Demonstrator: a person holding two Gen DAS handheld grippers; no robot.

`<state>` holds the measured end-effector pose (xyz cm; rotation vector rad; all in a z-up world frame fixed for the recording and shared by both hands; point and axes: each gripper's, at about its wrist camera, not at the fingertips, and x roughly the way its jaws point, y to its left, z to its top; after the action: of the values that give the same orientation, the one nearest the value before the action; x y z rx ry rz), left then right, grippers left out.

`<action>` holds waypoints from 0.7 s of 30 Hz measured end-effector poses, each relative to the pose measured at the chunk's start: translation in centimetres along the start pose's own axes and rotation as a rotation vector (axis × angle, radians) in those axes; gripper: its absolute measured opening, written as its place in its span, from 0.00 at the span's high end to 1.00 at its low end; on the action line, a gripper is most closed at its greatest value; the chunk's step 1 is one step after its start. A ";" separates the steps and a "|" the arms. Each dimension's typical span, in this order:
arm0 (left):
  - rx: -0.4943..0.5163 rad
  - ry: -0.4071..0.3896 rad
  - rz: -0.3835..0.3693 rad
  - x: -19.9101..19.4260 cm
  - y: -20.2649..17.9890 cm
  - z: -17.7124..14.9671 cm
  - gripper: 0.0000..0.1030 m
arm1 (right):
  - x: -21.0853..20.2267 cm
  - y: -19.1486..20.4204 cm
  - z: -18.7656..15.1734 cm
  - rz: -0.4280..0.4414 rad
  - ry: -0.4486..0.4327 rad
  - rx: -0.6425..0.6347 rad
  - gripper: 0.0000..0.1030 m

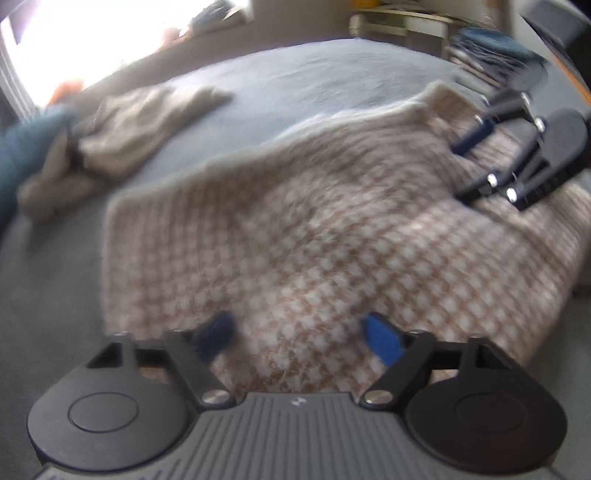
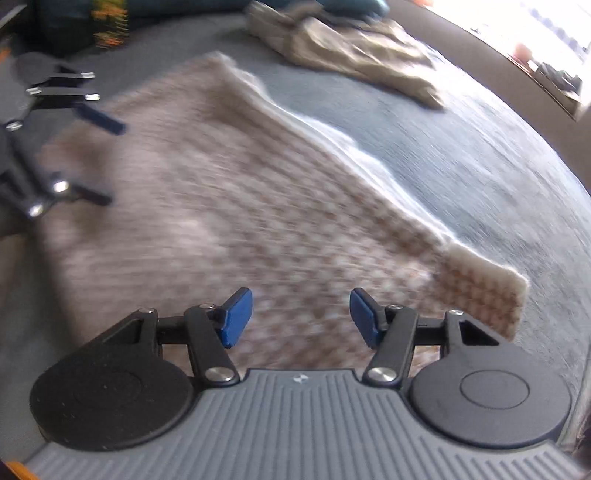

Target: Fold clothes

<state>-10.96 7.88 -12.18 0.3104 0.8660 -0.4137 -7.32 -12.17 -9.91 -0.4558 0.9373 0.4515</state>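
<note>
A knitted sweater (image 1: 314,229) in a beige and white check pattern lies spread on the grey-blue bed cover (image 1: 295,77). The picture is blurred. My left gripper (image 1: 299,334) hovers over the sweater's near edge, its blue pads wide apart and nothing pinched between them. My right gripper (image 1: 467,164) shows at the sweater's far right side. In the right wrist view the same sweater (image 2: 229,206) fills the middle, and one folded corner (image 2: 491,291) sticks out to the right. My right gripper (image 2: 300,315) is open above the knit. My left gripper (image 2: 105,162) is open at the left edge.
A crumpled beige garment (image 1: 122,136) (image 2: 351,48) lies further back on the bed. A stack of folded blue and grey clothes (image 1: 491,51) sits at the far right. A blue cushion (image 1: 22,147) is at the left edge, under a bright window (image 1: 74,33).
</note>
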 end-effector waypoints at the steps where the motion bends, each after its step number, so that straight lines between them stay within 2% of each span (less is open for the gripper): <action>1: -0.025 -0.013 -0.008 -0.2 0.4 0.1 0.16 | 1.0 -0.5 0.0 0.009 0.011 0.026 0.40; 4: -0.058 -0.023 -0.027 -1.7 1.5 0.3 0.20 | 0.8 -0.8 0.2 0.008 0.013 0.036 0.39; 7: -0.152 -0.030 -0.044 -3.6 4.2 0.1 0.20 | -0.6 -0.7 0.5 -0.008 -0.017 0.021 0.39; 10: -0.287 -0.047 -0.072 -5.3 7.9 -0.5 0.19 | -1.7 -0.6 0.9 0.006 -0.064 0.012 0.39; 12: -0.377 -0.029 -0.103 -5.6 10.4 -1.3 0.15 | -1.8 -0.2 1.3 0.027 -0.072 0.011 0.39; 16: -0.532 0.074 -0.208 -4.8 13.5 -4.1 0.15 | -1.2 1.5 1.7 0.051 -0.052 -0.015 0.39; 19: -0.601 0.109 -0.280 -3.6 14.0 -5.9 0.15 | -1.4 2.1 1.5 0.046 -0.043 -0.030 0.38; 21: -0.648 0.114 -0.360 -2.4 13.9 -6.6 0.15 | -1.3 2.0 1.6 0.047 -0.036 -0.016 0.38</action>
<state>-10.25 23.44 -12.99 -0.4293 1.1217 -0.4258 -8.05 -9.89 -8.37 -0.4399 0.9116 0.5084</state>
